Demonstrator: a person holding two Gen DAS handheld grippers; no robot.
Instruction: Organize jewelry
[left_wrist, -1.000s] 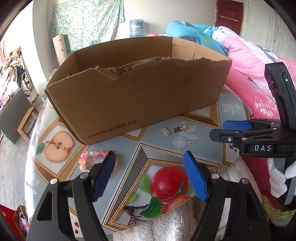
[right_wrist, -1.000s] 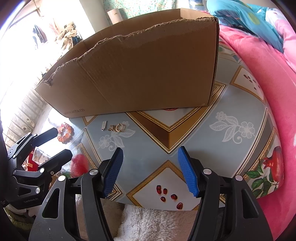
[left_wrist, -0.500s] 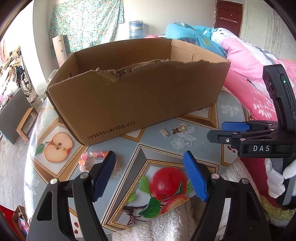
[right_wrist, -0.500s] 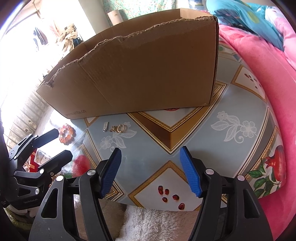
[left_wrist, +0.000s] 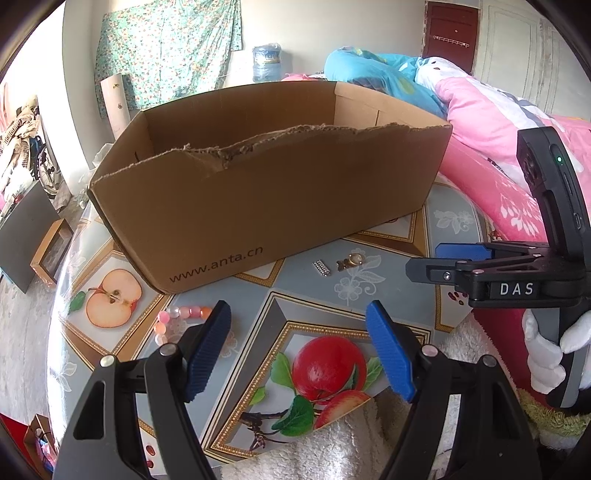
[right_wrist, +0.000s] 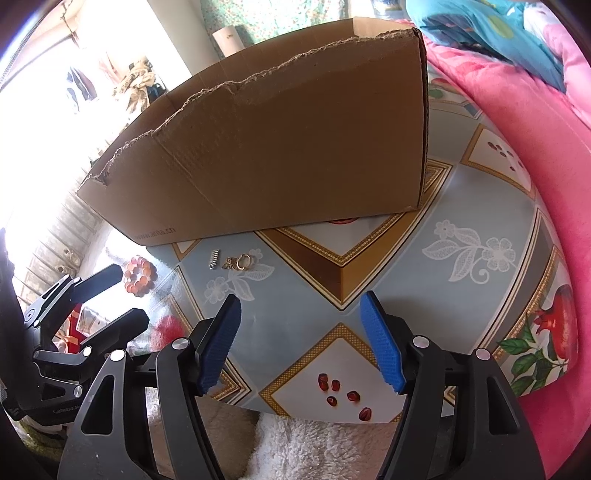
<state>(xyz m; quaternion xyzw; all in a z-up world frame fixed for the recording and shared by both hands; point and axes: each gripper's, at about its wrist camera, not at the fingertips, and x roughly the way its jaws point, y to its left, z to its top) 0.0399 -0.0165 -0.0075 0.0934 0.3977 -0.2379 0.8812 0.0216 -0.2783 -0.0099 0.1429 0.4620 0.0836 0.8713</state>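
Observation:
A torn brown cardboard box (left_wrist: 258, 206) stands on the fruit-print table, also filling the right wrist view (right_wrist: 288, 147). In front of it lie a small gold ring (left_wrist: 351, 261) (right_wrist: 242, 261) and a short silver piece (left_wrist: 321, 267) (right_wrist: 213, 259). A pink and orange bead bracelet (left_wrist: 177, 317) (right_wrist: 139, 275) lies further left, partly behind my left finger. My left gripper (left_wrist: 297, 314) (right_wrist: 129, 295) hovers open over the printed apple, holding nothing. My right gripper (right_wrist: 301, 301) (left_wrist: 424, 258) hangs to its right, jaws opening, nothing between them.
A pink quilt (right_wrist: 535, 110) lies on the bed along the table's right side. A white fluffy cloth (right_wrist: 306, 443) covers the near edge. A white-gloved hand (left_wrist: 546, 365) holds the right gripper's handle. Red seeds (right_wrist: 340, 391) near the front look printed on the tablecloth.
The right gripper's jaws have spread a little wider. Both grippers stay where they were, and the jewelry has not moved.

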